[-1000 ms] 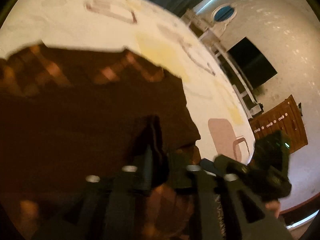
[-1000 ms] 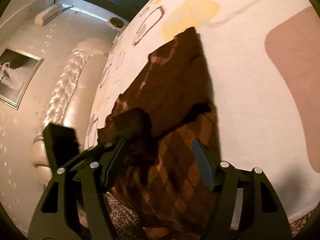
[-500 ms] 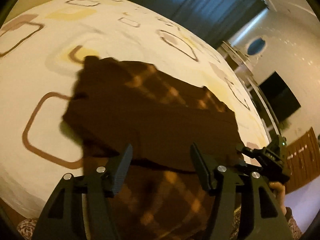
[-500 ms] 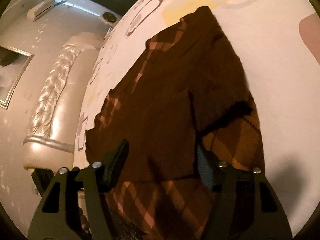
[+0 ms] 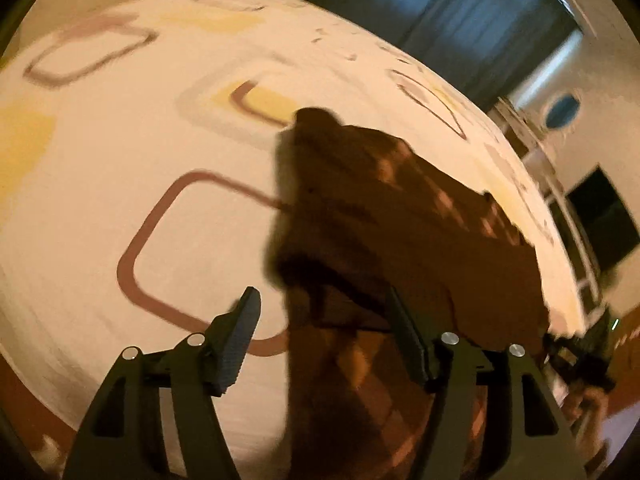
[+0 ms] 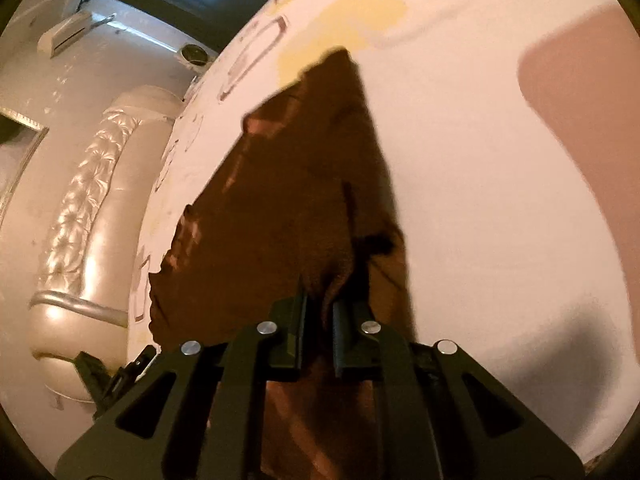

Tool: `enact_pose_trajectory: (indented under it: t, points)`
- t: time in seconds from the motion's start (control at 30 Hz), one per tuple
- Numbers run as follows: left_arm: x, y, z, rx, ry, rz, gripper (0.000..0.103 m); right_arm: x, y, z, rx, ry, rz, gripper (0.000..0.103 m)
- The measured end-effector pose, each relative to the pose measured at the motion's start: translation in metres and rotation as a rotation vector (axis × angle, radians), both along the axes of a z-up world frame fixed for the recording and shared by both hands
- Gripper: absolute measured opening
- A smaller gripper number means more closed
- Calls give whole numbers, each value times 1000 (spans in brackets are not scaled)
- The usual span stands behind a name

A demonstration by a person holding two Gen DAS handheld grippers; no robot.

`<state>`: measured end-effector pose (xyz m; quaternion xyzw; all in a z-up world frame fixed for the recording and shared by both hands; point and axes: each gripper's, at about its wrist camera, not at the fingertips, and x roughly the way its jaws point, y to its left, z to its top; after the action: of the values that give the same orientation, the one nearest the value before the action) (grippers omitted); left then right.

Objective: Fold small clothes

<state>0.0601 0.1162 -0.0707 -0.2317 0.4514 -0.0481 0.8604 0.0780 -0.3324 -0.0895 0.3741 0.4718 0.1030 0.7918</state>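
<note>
A small brown argyle garment (image 5: 404, 240) lies folded over on the patterned bed sheet (image 5: 100, 168). My left gripper (image 5: 326, 340) is open at the garment's near left edge, its left finger (image 5: 236, 340) over bare sheet and its right finger over the cloth. In the right wrist view my right gripper (image 6: 318, 332) is shut on a pinched fold of the garment (image 6: 280, 208) at its near edge. The right gripper also shows in the left wrist view (image 5: 580, 352), at the far right.
The bed sheet (image 6: 500, 200) is white with brown and yellow rounded squares. A padded cream headboard (image 6: 80, 220) stands to the left in the right wrist view. Dark curtains (image 5: 440, 12), a black screen (image 5: 604, 220) and shelves stand beyond the bed.
My left gripper let go of the cloth, opened and drew back to the left. My right gripper was open and has shut on the garment's near fold.
</note>
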Motion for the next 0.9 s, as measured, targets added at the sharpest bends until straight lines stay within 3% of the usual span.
enact_pose_trajectory:
  t: [0.2, 0.37, 0.4, 0.5, 0.53, 0.63, 0.77, 0.9]
  points:
    - [18, 28, -7, -197, 5, 86, 68, -1, 1, -1, -15, -11, 23, 10]
    - [38, 38, -12, -275, 12, 97, 69, -3, -3, -5, 20, -10, 18, 11]
    - [39, 37, -12, -277, 13, 92, 67, -3, -3, -5, 17, -11, 17, 11]
    - [41, 27, -15, -264, 53, 48, 28, -4, -3, -5, 11, -12, 16, 12]
    - [41, 24, -16, -243, 63, 45, 22, -4, -4, -5, 13, -13, 15, 12]
    - [36, 22, -15, -231, 63, 59, 14, -3, -3, -5, 14, -16, 14, 12]
    - [29, 22, -15, -196, 90, 88, 11, 0, 1, -4, -20, -32, 22, 11]
    - [29, 32, -25, -261, 81, 100, 11, -1, -1, -5, -20, -47, 15, 10]
